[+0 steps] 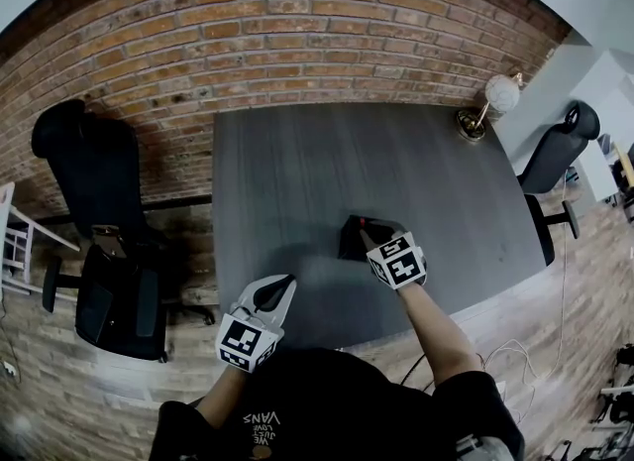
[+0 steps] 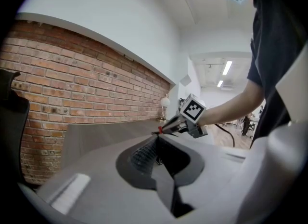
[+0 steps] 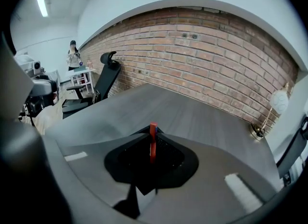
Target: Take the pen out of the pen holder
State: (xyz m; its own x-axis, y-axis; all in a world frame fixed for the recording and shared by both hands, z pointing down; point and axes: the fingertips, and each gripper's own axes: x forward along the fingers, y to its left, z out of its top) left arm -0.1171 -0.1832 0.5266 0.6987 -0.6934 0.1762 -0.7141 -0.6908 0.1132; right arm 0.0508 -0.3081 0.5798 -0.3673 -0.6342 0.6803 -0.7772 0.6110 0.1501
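**Right gripper closed on the red pen in the holder**

A black wire-mesh pen holder stands on the dark grey rectangular table, towards the table's near right part. A slim red pen stands upright in it. Its top rises above the rim and its lower part goes down inside the mesh.

The right gripper reaches in from the near side, directly over the holder. In the right gripper view its two grey jaws are drawn together at their tips, with the pen's upper end pinched between them. The left gripper view shows the same hold from the side, the tips meeting on the red cap just above the holder's rim. How far the pen's lower end sits off the holder's floor cannot be told.

The left gripper is over the table's near edge, well apart from the holder and to its left, pointing towards it. Its jaw tips are together and it has hold of nothing. The holder shows beyond them in the left gripper view.

A desk lamp with a white globe and brass base stands at the table's far right corner. A red brick wall runs behind the table. A black office chair stands to the table's left, and a second black chair to its right.
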